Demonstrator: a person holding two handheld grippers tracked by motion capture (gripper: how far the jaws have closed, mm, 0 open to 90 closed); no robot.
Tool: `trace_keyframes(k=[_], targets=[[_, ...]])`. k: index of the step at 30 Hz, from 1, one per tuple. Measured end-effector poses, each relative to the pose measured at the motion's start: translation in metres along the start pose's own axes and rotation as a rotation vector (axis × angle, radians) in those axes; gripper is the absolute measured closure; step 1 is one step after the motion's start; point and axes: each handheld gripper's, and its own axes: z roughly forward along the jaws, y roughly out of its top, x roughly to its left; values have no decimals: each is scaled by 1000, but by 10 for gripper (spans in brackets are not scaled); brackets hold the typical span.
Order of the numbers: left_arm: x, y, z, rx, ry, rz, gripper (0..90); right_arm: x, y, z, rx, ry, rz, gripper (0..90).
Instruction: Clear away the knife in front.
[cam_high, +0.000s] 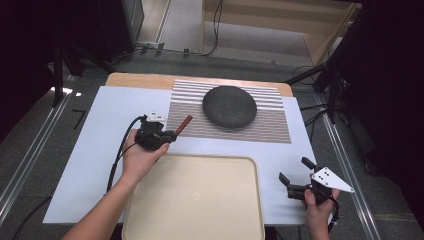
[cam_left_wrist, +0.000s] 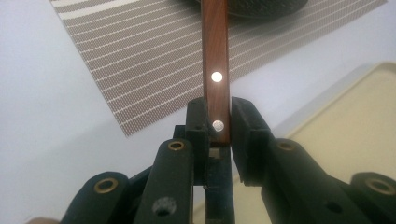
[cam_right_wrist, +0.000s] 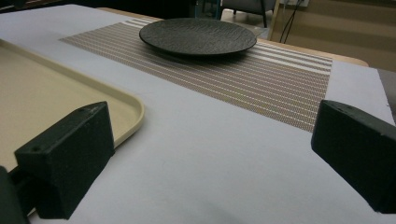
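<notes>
A wooden handle (cam_left_wrist: 215, 70) with two metal rivets is clamped between the jaws of the left gripper (cam_high: 161, 135), held over the white table (cam_high: 100, 150) at the near left edge of the striped mat (cam_high: 270, 120). The handle points toward the dark plate (cam_high: 229, 105) resting on the mat. The right gripper (cam_high: 295, 175) is held with jaws wide apart, empty, just right of the beige tray (cam_high: 190, 200).

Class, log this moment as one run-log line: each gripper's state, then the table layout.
left gripper: shut on wooden handle | right gripper: open | dark plate on striped mat | beige tray near
</notes>
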Motion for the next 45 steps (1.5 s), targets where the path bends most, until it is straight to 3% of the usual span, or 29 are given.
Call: trace_keyframes(k=[9,32,45], targets=[[-8,-14,-10,-12,8,12,772,0,0,0,1,0,0,0],[-32,-51,-36,-36,-27,12,772,0,0,0,3,-1,-1,0],[-35,-72,-45,-45,-33,-21,772,1,0,0,4,-2,-2,0]])
